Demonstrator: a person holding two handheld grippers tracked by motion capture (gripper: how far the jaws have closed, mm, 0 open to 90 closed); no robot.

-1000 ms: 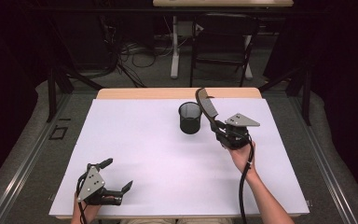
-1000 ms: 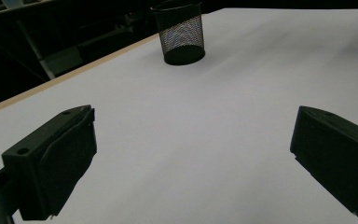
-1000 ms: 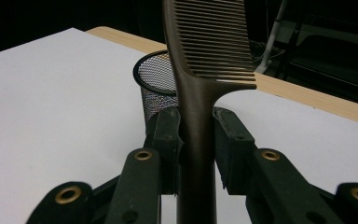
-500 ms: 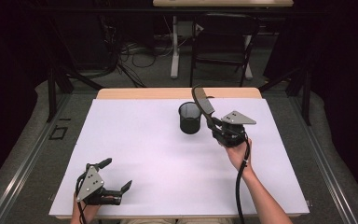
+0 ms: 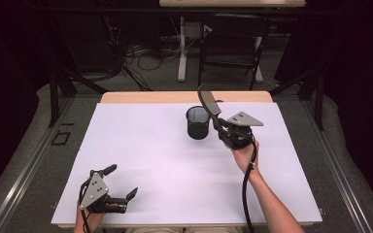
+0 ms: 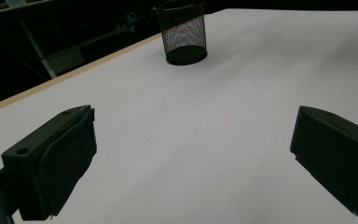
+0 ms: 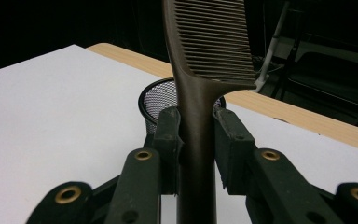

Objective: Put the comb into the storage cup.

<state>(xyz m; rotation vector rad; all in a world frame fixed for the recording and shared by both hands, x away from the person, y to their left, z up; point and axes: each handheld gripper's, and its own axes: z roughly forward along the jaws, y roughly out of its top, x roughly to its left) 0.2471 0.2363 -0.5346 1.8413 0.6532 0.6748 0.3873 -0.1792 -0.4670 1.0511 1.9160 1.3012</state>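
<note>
Leftward over the white tabletop [image 5: 150, 165], the right claw [image 5: 217, 120] has drifted nearer the black mesh cup [image 5: 197, 123], so the drop looks close. It is clamped on the dark comb [image 7: 200, 93], teeth raised just beside the rim. Left claw [image 5: 119, 183] rests wide apart, empty.

dark brown comb [image 7: 200, 70], long-handled with fine teeth along one edge, held upright and slightly tilted, handle clamped in the right tongs [image 7: 196, 135], toothed end raised just beside and above the cup's rim. black wire-mesh pen cup [image 5: 197, 122], round, open-topped, upright on the white tabletop [image 5: 155, 160].
</note>
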